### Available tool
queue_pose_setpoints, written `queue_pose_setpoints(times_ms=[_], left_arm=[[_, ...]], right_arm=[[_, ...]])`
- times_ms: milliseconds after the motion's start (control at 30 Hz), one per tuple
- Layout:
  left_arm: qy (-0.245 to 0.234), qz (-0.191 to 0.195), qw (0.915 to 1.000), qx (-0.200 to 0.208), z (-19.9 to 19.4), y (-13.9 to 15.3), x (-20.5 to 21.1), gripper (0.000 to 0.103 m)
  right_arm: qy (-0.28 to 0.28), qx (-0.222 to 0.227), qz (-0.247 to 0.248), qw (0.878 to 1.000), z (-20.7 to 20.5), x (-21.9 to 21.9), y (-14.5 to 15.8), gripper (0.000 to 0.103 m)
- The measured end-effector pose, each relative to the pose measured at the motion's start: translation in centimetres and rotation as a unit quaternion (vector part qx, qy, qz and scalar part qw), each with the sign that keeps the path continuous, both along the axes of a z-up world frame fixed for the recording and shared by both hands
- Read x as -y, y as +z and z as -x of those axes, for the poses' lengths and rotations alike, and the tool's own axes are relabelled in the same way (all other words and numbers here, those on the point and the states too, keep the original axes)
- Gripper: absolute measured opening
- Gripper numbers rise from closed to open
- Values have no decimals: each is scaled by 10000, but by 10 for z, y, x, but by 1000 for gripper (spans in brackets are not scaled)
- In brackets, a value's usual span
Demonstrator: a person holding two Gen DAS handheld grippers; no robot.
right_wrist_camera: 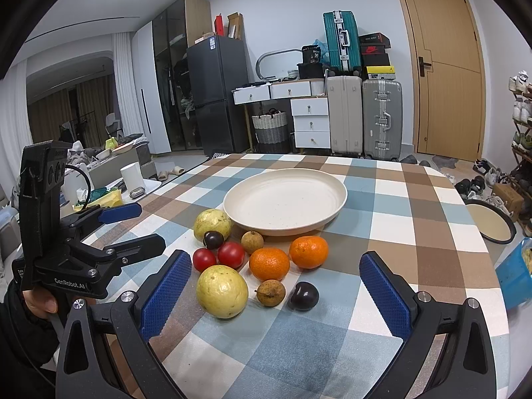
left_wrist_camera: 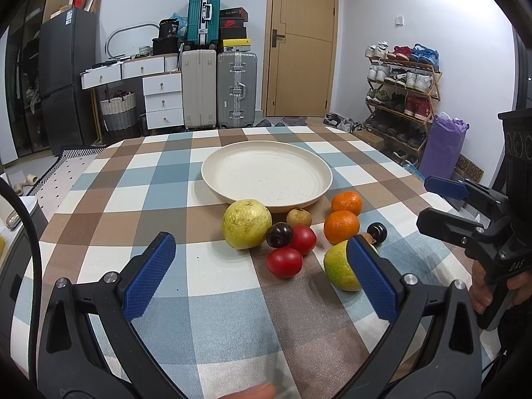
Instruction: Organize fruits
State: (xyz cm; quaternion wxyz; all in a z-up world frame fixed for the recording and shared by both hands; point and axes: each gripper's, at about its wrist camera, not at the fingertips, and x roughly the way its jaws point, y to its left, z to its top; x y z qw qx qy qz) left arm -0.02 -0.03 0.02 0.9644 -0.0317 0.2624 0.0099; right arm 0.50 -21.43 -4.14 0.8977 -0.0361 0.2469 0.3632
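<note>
A cream plate lies empty on the checked tablecloth. In front of it lies a cluster of fruit: two yellow-green guavas, two oranges, two red tomatoes, two dark plums and two small brown longans. My left gripper is open and empty, just short of the fruit. My right gripper is open and empty, its fingers either side of the near guava, longan and plum. Each gripper shows in the other's view.
The table is round with its edge near on both sides. Beyond it are suitcases, white drawers, a door and a shoe rack. A dark round tray and a blue bag lie off the table's right side.
</note>
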Motion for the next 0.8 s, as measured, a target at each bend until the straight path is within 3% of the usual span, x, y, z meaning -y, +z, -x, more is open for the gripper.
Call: queue_pose_setpoints(times_ms=[800], left_arm=[[-5,6,10000,-16,0,0,0,103]], right_arm=[[1,-18,15,10000,-1,0,0,103]])
